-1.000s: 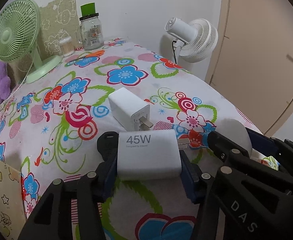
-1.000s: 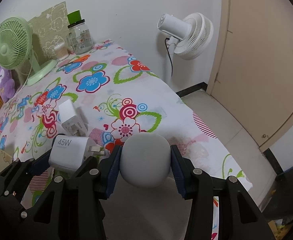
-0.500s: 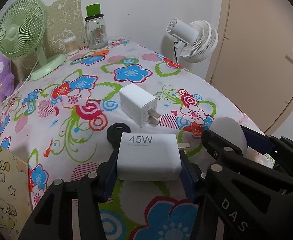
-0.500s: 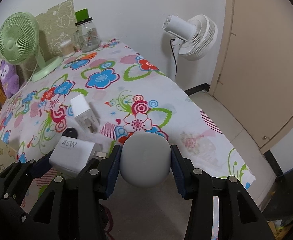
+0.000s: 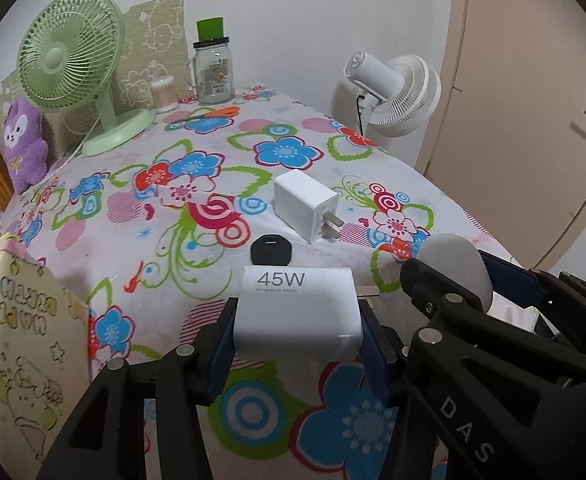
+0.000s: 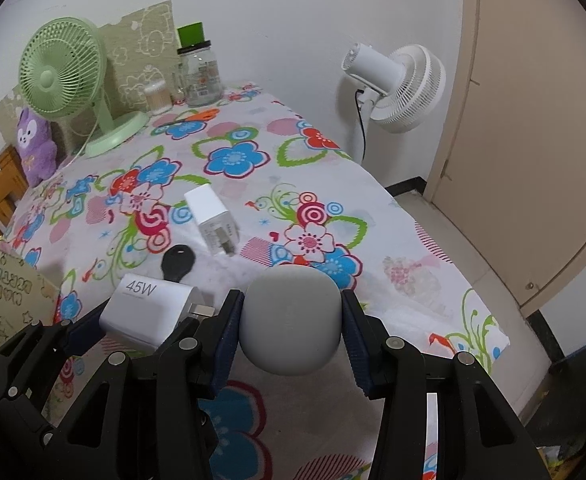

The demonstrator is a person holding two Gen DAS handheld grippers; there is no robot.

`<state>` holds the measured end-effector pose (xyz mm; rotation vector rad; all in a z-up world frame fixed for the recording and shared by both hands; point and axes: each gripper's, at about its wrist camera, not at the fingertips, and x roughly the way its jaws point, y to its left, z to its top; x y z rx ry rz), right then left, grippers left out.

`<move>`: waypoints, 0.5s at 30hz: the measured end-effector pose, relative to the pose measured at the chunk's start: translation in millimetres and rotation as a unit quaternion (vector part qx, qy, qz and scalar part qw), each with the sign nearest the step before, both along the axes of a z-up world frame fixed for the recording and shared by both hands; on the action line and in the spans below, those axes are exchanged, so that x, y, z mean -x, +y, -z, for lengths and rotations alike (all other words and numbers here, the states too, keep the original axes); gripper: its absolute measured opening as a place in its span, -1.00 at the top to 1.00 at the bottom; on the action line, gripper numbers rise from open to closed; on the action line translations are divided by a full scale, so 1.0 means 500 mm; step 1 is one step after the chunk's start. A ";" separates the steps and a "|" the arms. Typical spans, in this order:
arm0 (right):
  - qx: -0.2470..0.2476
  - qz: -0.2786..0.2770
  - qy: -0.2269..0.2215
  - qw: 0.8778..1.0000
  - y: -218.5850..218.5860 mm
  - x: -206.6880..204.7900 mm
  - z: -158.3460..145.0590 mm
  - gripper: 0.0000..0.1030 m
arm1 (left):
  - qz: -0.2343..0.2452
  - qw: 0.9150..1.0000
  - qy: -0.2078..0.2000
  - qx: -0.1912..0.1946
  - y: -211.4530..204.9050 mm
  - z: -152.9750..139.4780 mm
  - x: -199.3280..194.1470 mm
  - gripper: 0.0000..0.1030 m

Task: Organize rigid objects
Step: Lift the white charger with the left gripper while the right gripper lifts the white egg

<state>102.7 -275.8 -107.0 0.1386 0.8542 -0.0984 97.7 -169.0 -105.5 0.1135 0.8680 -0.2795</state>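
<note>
Seen from the left wrist, the left gripper is clamped on a white charger marked 45W, its blue pads pressing on the charger's two sides and the metal prongs sticking out to the right. The charger is lifted clear of the worktop, which is covered with a bright flowered cloth. Just beyond it a small black key fob lies on the cloth, and a little farther on lies a second white charger on its side with its prongs toward the camera. At the far end stand a green desk fan, a purple plush toy, a tub of cotton swabs and a glass jar with a green cap on its lid. A white fan stands past the right edge, near a beige door. At the right of this view the right gripper's black frame holds a grey rounded case. From the right wrist, the right gripper is closed on that grey case, a pad against each side, held above the near edge of the worktop. To its left the 45W charger sits in the left gripper, close beside the case. The black fob and the second charger lie on the cloth beyond.
</note>
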 end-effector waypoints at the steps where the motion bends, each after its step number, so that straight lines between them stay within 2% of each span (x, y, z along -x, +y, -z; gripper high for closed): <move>1: 0.000 -0.001 -0.001 1.000 0.003 0.003 -0.003 0.01 | -0.001 1.000 -0.001 0.000 0.003 -0.002 0.003 -0.11; 15: 0.003 -0.023 -0.020 1.000 0.052 0.048 -0.045 0.01 | -0.016 1.000 -0.018 0.002 0.051 -0.043 0.055 -0.11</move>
